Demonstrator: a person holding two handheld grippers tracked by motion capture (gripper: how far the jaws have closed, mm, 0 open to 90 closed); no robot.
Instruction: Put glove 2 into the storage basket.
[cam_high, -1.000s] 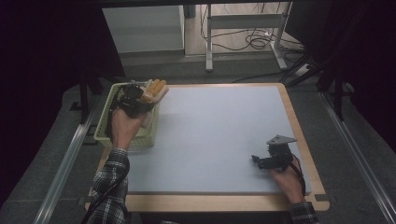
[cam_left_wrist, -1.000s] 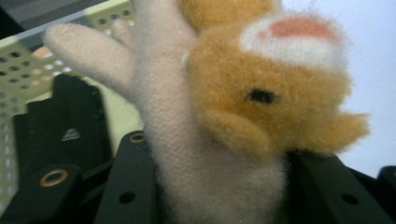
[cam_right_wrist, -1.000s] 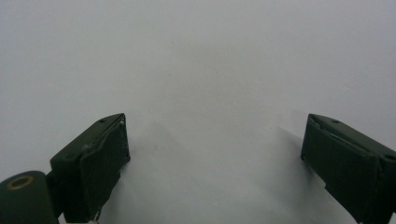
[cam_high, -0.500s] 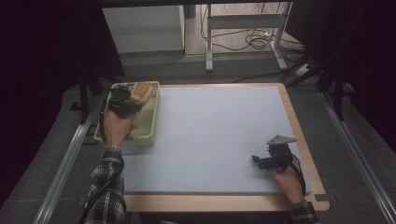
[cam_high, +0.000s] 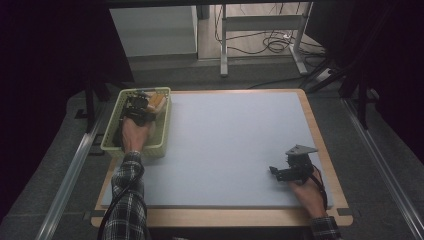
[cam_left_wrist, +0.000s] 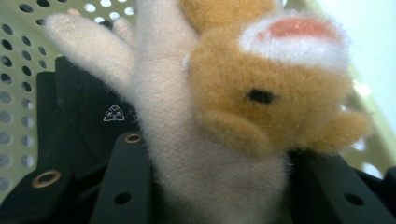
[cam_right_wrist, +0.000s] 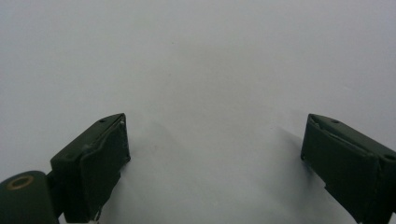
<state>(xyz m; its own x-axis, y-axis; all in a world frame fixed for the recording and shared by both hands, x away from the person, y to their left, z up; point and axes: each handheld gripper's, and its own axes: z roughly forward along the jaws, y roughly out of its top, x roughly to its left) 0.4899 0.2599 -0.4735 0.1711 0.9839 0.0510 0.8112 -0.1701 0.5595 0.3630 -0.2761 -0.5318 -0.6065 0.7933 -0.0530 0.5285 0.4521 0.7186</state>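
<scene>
An orange and cream plush toy (cam_left_wrist: 233, 102) sits between the black jaws of my left gripper (cam_left_wrist: 219, 154), which press on its pale body. The jaws have just eased open a little, with the toy still between them. In the high view my left gripper (cam_high: 141, 104) is low inside the pale green perforated basket (cam_high: 112, 145), at its far end, with the plush toy (cam_high: 158, 101) at its tip. My right gripper (cam_high: 277, 172) rests on the white mat (cam_high: 235, 140) at the near right. In its own view the right gripper (cam_right_wrist: 215, 149) stands open over bare mat (cam_right_wrist: 187, 56).
The basket wall (cam_left_wrist: 18, 56) is close behind the toy, and a black object with a small white logo (cam_left_wrist: 70, 121) lies under it. The wooden table edge (cam_high: 320, 145) frames the mat. Metal stand legs and cables (cam_high: 260, 45) are beyond the table.
My left hand has sunk into the basket with the plush toy and shifted slightly left. The right hand has stayed put.
</scene>
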